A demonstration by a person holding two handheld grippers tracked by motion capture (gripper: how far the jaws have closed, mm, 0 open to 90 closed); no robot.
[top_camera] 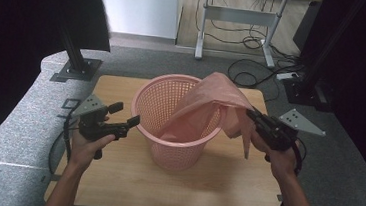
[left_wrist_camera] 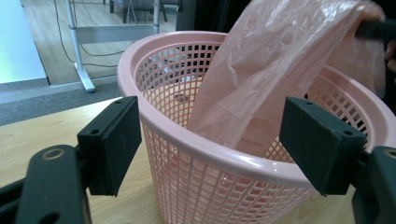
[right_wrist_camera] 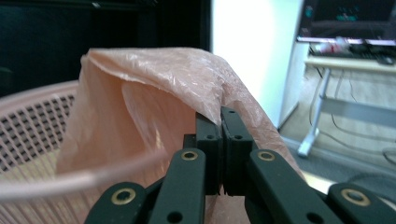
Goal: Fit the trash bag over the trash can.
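Note:
A pink mesh basket [top_camera: 176, 132] stands upright in the middle of the wooden table. A thin pink plastic bag [top_camera: 211, 98] rises out of it and drapes over its right rim. My right gripper [top_camera: 251, 115] is shut on the bag's upper edge, just right of the basket. In the right gripper view the two pads [right_wrist_camera: 208, 126] pinch the bag's film [right_wrist_camera: 154, 88], with the basket rim [right_wrist_camera: 32, 100] at the left. My left gripper [top_camera: 126, 114] is open at the basket's left side. In the left gripper view its gripper [left_wrist_camera: 217, 144] straddles the basket's near rim [left_wrist_camera: 187, 149] without touching it, and the bag [left_wrist_camera: 261, 70] hangs beyond.
The table [top_camera: 114, 177] has bare wood in front of and beside the basket. A grey padded ledge [top_camera: 14, 118] borders its left side. Black stand bases [top_camera: 76, 66] sit at the far corners. A desk frame [top_camera: 238, 17] and floor cables [top_camera: 251, 71] lie behind.

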